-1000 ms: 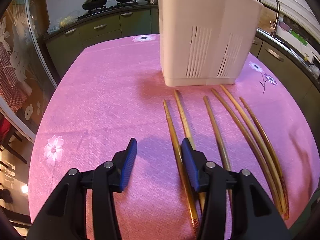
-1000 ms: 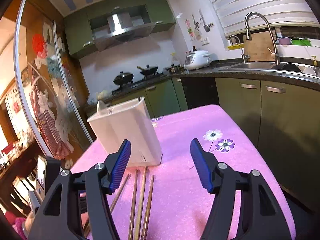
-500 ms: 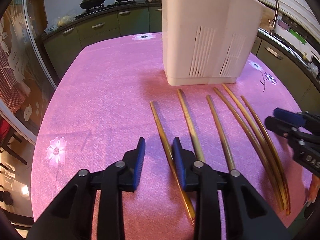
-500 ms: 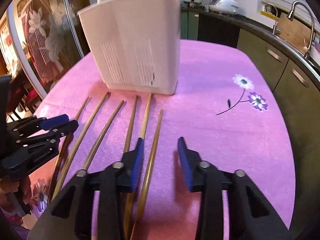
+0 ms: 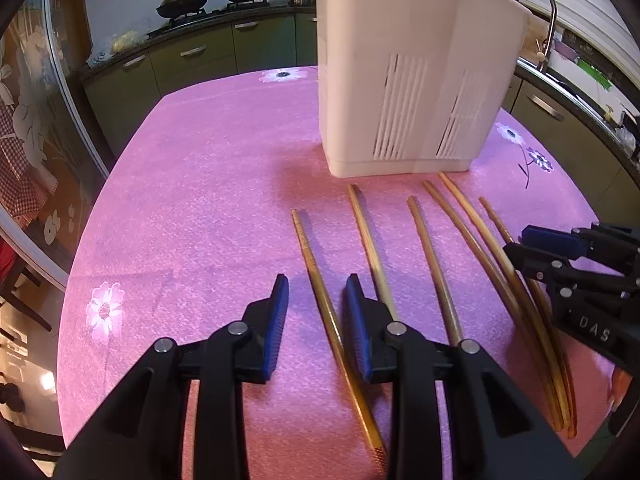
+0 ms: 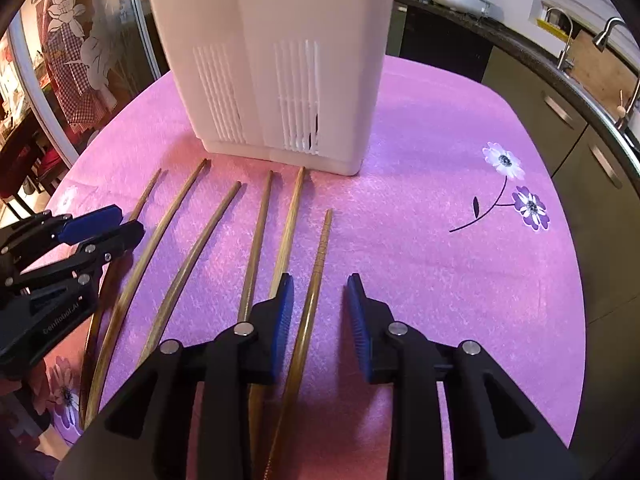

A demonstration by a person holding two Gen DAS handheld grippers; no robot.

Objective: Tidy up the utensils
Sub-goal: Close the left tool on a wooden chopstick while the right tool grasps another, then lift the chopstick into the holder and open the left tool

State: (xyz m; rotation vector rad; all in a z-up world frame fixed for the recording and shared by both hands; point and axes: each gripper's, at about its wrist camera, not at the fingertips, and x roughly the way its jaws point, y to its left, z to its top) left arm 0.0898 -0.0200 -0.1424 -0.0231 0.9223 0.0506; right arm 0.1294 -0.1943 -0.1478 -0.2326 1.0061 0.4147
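Now six chopsticks are laid on the pink cloth in front of the white holder. One is straddled, untouched, by each part-open gripper: the left gripper and the right gripper, whose jaws are closing.

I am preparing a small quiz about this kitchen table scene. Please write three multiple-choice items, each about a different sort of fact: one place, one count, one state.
1. Where does the white holder stand?
A) just beyond the far tips of the chopsticks
B) lying across them
C) on the kitchen counter

2. How many chopsticks are on the pink tablecloth?
A) four
B) six
C) eight

3. In what state are the chopsticks?
A) standing in the holder
B) lying flat on the cloth
C) lifted into the air

Answers:
1 A, since the holder's base sits on the cloth just past their far tips.
2 B, since six separate sticks can be counted in both views.
3 B, since every stick rests along the cloth.
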